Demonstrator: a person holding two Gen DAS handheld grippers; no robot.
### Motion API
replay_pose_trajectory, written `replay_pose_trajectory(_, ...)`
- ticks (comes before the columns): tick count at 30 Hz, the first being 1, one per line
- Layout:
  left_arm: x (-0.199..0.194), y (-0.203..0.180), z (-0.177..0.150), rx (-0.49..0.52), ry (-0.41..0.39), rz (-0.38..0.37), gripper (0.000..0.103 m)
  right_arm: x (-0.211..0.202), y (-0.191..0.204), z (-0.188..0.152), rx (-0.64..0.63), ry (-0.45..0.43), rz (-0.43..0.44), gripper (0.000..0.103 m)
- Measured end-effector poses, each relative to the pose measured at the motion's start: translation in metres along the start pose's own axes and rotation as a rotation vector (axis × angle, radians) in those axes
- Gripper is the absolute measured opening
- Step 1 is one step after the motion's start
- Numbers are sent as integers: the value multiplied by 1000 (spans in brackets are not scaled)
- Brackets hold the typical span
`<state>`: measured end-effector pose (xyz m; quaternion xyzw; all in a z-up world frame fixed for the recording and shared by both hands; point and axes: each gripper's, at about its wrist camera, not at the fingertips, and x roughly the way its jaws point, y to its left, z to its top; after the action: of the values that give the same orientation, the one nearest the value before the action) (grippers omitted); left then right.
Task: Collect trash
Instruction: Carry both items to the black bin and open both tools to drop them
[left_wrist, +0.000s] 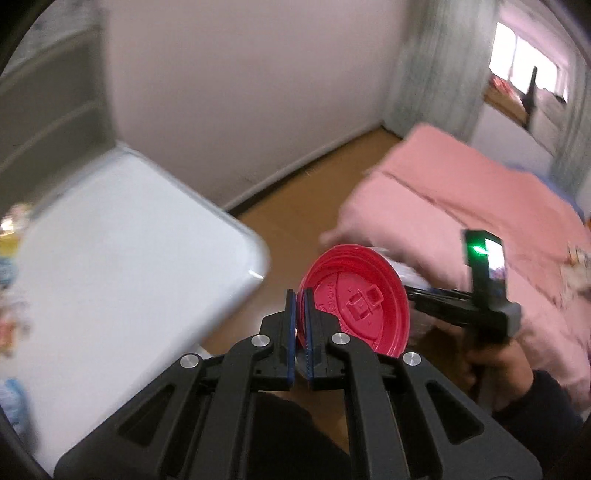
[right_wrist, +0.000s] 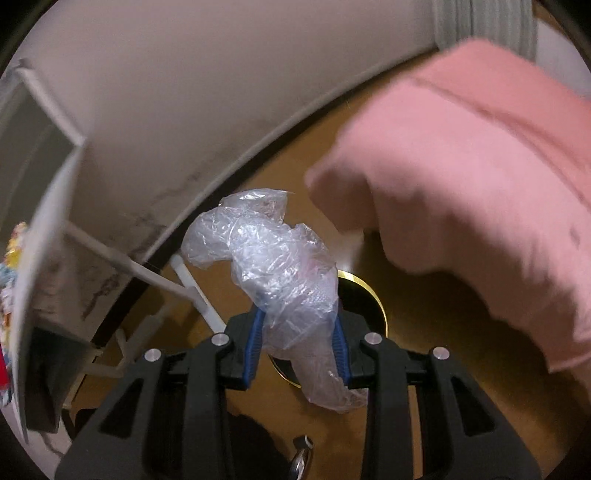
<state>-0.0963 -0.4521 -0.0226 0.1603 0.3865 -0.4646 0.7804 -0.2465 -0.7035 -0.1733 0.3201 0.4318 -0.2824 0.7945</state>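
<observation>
A red plastic cup lid (left_wrist: 356, 297) stands on edge in the left gripper (left_wrist: 300, 328), whose blue-padded fingers (left_wrist: 291, 332) are closed on its rim, so the lid's embossed top faces right and most of the disc rises above and to the right of the fingertips. A crumpled clear plastic bag (right_wrist: 280, 273) is pinched in the right gripper (right_wrist: 297, 350); its blue pads (right_wrist: 255, 343) press on the bag's lower part, a bunched mass billows up and left above the fingertips, and a tail hangs down past the right finger. Both pieces of trash are held in the air over a brown floor (left_wrist: 295, 210). In the left wrist view the right gripper's black body shows just right of the lid, with a green light on its upright block (left_wrist: 485, 258) and the person's hand (left_wrist: 495, 360) gripping it from below. Directly under the bag in the right wrist view lies a round dark opening with a gold rim (right_wrist: 373, 295), partly hidden by the bag. A white table (left_wrist: 122, 266) fills the left side, with blurred colourful items at its far left edge. A pink blanket (left_wrist: 480, 206) covers the right side, near a white wall (left_wrist: 240, 81) and a grey-green curtain (left_wrist: 424, 66).
</observation>
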Motion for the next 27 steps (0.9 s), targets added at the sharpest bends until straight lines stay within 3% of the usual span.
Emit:
replay_pose_trajectory(4, 54, -31, -12, 59, 49, -2, 3, 50, -32, -16, 91, 118, 13, 33)
replay_pose_trajectory(9, 113, -33, -15, 69, 118, -3, 3, 88, -61, -28, 154, 194, 24, 33)
replay_pose_trajectory(17, 151, -46, -24, 79, 183, -3, 3, 120, -73, -28, 201, 253, 50, 34)
replay_pose_trajectory(22, 164, -47, -28, 85, 211, 2, 3, 125, -74, -24, 204, 244, 61, 57)
replay_pose_trajectory(27, 180, -49, -29, 88, 234, 2, 3, 119, -82, -23, 234, 228, 82, 63)
